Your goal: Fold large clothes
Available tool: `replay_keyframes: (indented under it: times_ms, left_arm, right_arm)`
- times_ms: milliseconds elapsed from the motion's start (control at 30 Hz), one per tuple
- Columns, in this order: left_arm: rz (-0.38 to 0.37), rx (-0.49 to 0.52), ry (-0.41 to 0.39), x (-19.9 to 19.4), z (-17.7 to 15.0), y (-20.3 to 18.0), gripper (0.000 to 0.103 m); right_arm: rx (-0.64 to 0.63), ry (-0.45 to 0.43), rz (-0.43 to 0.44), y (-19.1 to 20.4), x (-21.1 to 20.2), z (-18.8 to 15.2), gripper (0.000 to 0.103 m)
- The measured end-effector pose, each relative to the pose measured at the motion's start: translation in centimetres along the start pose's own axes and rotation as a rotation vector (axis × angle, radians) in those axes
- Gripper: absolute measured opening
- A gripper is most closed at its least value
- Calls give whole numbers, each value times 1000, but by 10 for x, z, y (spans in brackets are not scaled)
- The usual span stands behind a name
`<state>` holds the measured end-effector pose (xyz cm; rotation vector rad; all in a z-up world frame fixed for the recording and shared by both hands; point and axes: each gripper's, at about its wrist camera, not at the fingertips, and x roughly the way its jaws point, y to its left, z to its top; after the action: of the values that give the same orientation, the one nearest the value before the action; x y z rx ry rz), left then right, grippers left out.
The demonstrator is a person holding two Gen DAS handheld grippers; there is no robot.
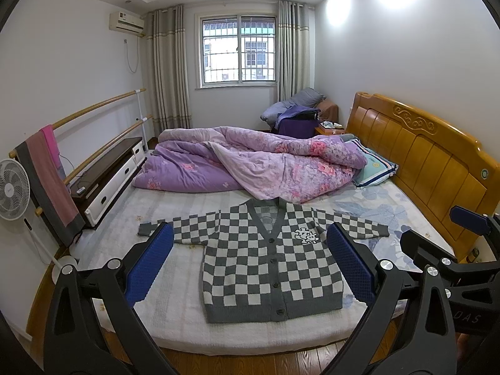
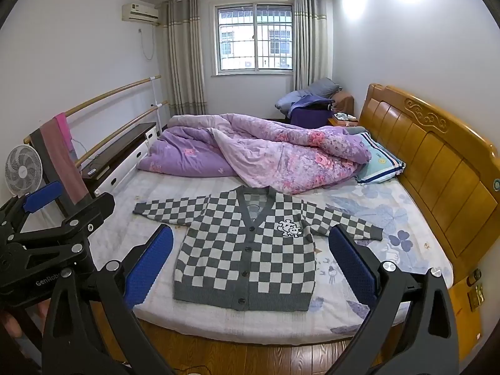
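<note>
A grey-and-white checkered cardigan (image 1: 268, 259) lies flat, buttoned, front up on the bed, both sleeves spread out sideways; it also shows in the right wrist view (image 2: 247, 256). My left gripper (image 1: 250, 234) is open and empty, held above the bed's near edge in front of the cardigan. My right gripper (image 2: 250, 234) is open and empty too, held beside the left one. The right gripper's body shows at the right of the left wrist view (image 1: 462, 250). The left gripper's body shows at the left of the right wrist view (image 2: 53, 234).
A crumpled purple floral quilt (image 1: 250, 162) and a striped pillow (image 1: 375, 168) lie behind the cardigan. A wooden headboard (image 1: 431, 162) stands at the right. A fan (image 1: 12, 190), a towel rail (image 1: 93, 115) and a low cabinet (image 1: 109, 172) are at the left.
</note>
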<state>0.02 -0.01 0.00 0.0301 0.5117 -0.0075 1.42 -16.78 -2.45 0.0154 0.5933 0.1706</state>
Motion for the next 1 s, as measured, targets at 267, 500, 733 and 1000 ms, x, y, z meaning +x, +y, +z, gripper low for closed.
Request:
replay_keyframes:
  times_ms: [267, 500, 733, 1000]
  left_arm:
    - [0, -1, 2, 1, -4, -1, 98]
    - [0, 0, 3, 1, -4, -1, 98]
    - [4, 2, 1, 5, -12, -1, 98]
    - [4, 4, 2, 2, -13, -1, 98]
  right_arm:
    - [4, 2, 0, -4, 0, -2, 96]
    - [5, 2, 1, -3, 1, -2, 96]
    - [13, 4, -3, -6, -3, 0, 96]
    - [12, 2, -4, -8, -3, -1, 96]
